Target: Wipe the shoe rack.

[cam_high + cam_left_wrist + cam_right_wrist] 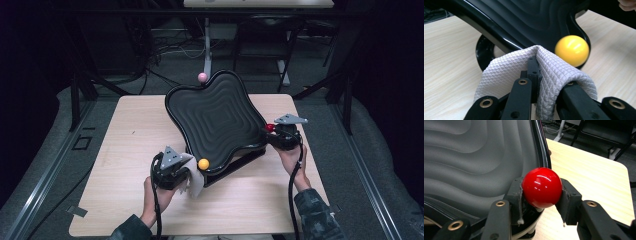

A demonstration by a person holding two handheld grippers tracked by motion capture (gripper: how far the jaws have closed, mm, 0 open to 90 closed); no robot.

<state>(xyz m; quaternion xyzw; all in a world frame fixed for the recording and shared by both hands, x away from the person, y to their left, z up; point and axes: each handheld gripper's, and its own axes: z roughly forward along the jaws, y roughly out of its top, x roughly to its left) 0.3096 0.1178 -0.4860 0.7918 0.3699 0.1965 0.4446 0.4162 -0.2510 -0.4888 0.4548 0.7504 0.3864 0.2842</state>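
A black wavy tray (215, 117) stands tilted on a black stand on the wooden table (130, 145). A pink ball (202, 77) sits at its far corner, a yellow ball (203, 164) at its near corner and a red ball (270, 127) at its right corner. My left gripper (190, 172) is shut on a pale quilted cloth (506, 75), which drapes over its jaws just short of the yellow ball (572, 50). My right gripper (541, 192) is shut on the red ball (542, 187) at the tray's rim (541, 142).
The tray's round foot (482, 51) stands on the table behind the cloth. Bare wood lies left and right of the tray. Beyond the table's far edge are dark frame legs, cables and a white post (207, 45).
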